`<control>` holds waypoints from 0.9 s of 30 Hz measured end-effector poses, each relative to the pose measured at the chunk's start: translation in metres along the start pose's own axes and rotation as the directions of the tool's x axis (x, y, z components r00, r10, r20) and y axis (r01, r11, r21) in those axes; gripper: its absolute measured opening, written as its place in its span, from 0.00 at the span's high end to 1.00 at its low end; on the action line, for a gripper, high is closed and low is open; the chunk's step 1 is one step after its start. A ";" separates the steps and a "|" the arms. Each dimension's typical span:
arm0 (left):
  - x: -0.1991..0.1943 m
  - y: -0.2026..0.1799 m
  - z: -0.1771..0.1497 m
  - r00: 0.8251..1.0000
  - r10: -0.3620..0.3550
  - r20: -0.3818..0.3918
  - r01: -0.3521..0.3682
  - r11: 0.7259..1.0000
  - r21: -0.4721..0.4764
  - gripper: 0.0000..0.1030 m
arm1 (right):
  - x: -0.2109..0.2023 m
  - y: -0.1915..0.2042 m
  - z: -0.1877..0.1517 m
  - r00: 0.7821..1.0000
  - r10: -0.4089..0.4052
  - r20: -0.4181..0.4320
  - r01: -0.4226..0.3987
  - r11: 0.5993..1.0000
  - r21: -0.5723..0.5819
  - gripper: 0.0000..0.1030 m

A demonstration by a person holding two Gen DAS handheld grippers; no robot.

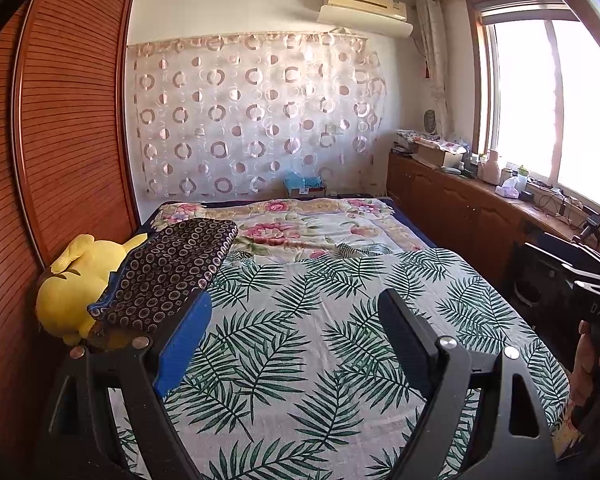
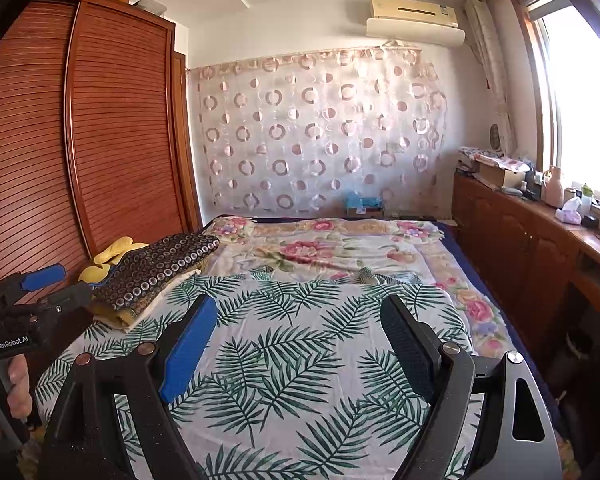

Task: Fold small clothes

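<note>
A folded dark cloth with a small ring pattern (image 1: 168, 276) (image 2: 160, 268) lies at the bed's left side, partly on top of a yellow plush toy (image 1: 64, 296) (image 2: 108, 256). My left gripper (image 1: 296, 300) hangs open over the leaf-print sheet (image 1: 300, 360), just right of that cloth, with nothing between its fingers. My right gripper (image 2: 300, 304) is also open and empty above the same sheet (image 2: 284, 380). In the right wrist view the left gripper (image 2: 75, 280) shows at the left edge, its tips close to the dark cloth's near end.
A floral quilt (image 1: 300, 224) (image 2: 320, 248) covers the far half of the bed. A slatted wooden wardrobe (image 1: 68, 120) (image 2: 120, 140) stands along the left. Low wooden cabinets (image 1: 460, 204) (image 2: 520, 240) with clutter run under the window on the right. A hand (image 2: 16, 384) grips the left handle.
</note>
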State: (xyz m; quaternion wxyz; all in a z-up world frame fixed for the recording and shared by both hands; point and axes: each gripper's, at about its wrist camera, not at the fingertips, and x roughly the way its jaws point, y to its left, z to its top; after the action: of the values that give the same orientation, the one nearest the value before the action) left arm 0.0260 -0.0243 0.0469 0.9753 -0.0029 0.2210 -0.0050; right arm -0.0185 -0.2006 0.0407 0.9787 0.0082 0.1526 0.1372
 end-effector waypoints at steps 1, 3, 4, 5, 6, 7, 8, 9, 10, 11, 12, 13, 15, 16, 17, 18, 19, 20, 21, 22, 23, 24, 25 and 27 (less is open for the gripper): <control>0.000 0.000 0.000 1.000 0.001 0.001 -0.001 1.000 -0.002 0.17 | 0.000 0.000 0.000 1.000 0.000 0.000 0.000 1.000 -0.001 0.17; -0.001 0.000 0.001 1.000 0.001 0.002 -0.001 1.000 -0.008 0.17 | 0.000 -0.001 0.000 1.000 -0.002 0.002 0.002 1.000 0.000 0.17; -0.001 0.000 0.001 1.000 0.002 0.002 -0.002 1.000 -0.007 0.17 | 0.000 -0.003 0.000 1.000 -0.001 0.005 0.001 1.000 -0.001 0.17; -0.001 0.000 0.001 1.000 0.002 0.002 -0.002 1.000 -0.007 0.17 | 0.000 -0.005 0.001 1.000 -0.001 0.006 0.001 1.000 0.000 0.17; -0.001 0.000 0.001 1.000 0.001 0.003 -0.001 1.000 -0.007 0.17 | 0.000 -0.007 0.002 1.000 0.001 0.007 -0.001 1.000 -0.001 0.17; -0.001 0.000 0.001 1.000 0.002 0.003 -0.002 1.000 -0.007 0.17 | 0.001 -0.008 0.001 1.000 0.002 0.007 -0.002 1.000 -0.002 0.17; -0.001 0.000 0.001 1.000 0.003 0.003 -0.003 1.000 -0.006 0.17 | 0.000 -0.009 0.000 1.000 0.004 0.007 -0.004 1.000 -0.005 0.17; -0.001 0.000 0.001 1.000 0.004 0.002 -0.004 1.000 -0.007 0.17 | 0.001 -0.010 0.001 1.000 0.003 0.006 -0.003 1.000 -0.006 0.17; -0.002 0.001 0.002 1.000 0.005 0.002 -0.005 1.000 -0.008 0.17 | 0.002 -0.011 0.001 1.000 0.006 0.005 -0.006 1.000 -0.007 0.17; -0.002 0.001 0.002 1.000 0.003 0.003 -0.003 1.000 -0.008 0.17 | 0.002 -0.012 0.002 1.000 0.008 0.005 -0.008 1.000 -0.006 0.17; -0.002 0.001 0.002 1.000 0.004 0.002 -0.004 1.000 -0.008 0.17 | 0.002 -0.013 0.002 1.000 0.009 0.005 -0.009 1.000 -0.007 0.17; -0.002 0.001 0.002 1.000 0.005 0.003 -0.005 1.000 -0.008 0.17 | 0.002 -0.014 0.001 1.000 0.010 0.005 -0.010 1.000 -0.008 0.17; -0.002 0.001 0.002 1.000 0.004 0.003 -0.004 1.000 -0.007 0.17 | 0.003 -0.014 0.002 1.000 0.011 0.006 -0.011 1.000 -0.008 0.17; -0.002 0.001 0.002 1.000 0.003 0.003 -0.003 1.000 -0.008 0.17 | 0.003 -0.014 0.002 1.000 0.012 0.006 -0.012 1.000 -0.008 0.17; -0.002 0.001 0.002 1.000 0.004 0.004 -0.004 1.000 -0.008 0.17 | 0.003 -0.014 0.002 1.000 0.012 0.006 -0.012 1.000 -0.008 0.17; -0.002 0.001 0.002 1.000 0.004 0.005 -0.004 1.000 -0.008 0.17 | 0.004 -0.014 0.003 1.000 0.013 0.006 -0.013 1.000 -0.009 0.17; -0.002 0.001 0.001 1.000 0.004 0.003 -0.004 1.000 -0.008 0.17 | 0.003 -0.013 0.002 1.000 0.011 0.007 -0.011 1.000 -0.009 0.17; -0.002 0.001 0.001 1.000 0.003 0.003 -0.003 1.000 -0.008 0.17 | 0.003 -0.013 0.002 1.000 0.011 0.006 -0.011 1.000 -0.008 0.17; -0.002 0.001 0.001 1.000 0.004 0.004 -0.004 1.000 -0.008 0.17 | 0.003 -0.013 0.001 1.000 0.012 0.006 -0.012 1.000 -0.008 0.17; -0.002 0.001 0.001 1.000 0.004 0.003 -0.004 1.000 -0.008 0.17 | 0.004 -0.014 0.002 1.000 0.013 0.006 -0.013 1.000 -0.007 0.17; -0.002 0.001 0.001 1.000 0.004 0.004 -0.004 1.000 -0.007 0.17 | 0.003 -0.015 0.000 1.000 0.016 0.006 -0.016 1.000 -0.008 0.17; -0.002 0.001 0.001 1.000 0.003 0.004 -0.003 1.000 -0.007 0.17 | 0.003 -0.016 0.000 1.000 0.017 0.006 -0.017 1.000 -0.010 0.17; -0.002 0.001 0.001 1.000 0.004 0.004 -0.004 1.000 -0.007 0.17 | 0.003 -0.016 0.000 1.000 0.017 0.005 -0.017 1.000 -0.011 0.17; -0.002 0.001 0.001 1.000 0.003 0.004 -0.003 1.000 -0.007 0.17 | 0.004 -0.017 0.000 1.000 0.018 0.005 -0.018 1.000 -0.011 0.17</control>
State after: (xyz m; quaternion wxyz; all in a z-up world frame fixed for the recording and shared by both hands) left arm 0.0250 -0.0232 0.0485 0.9757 -0.0062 0.2191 -0.0026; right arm -0.0104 -0.2161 0.0389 0.9778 0.0044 0.1495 0.1467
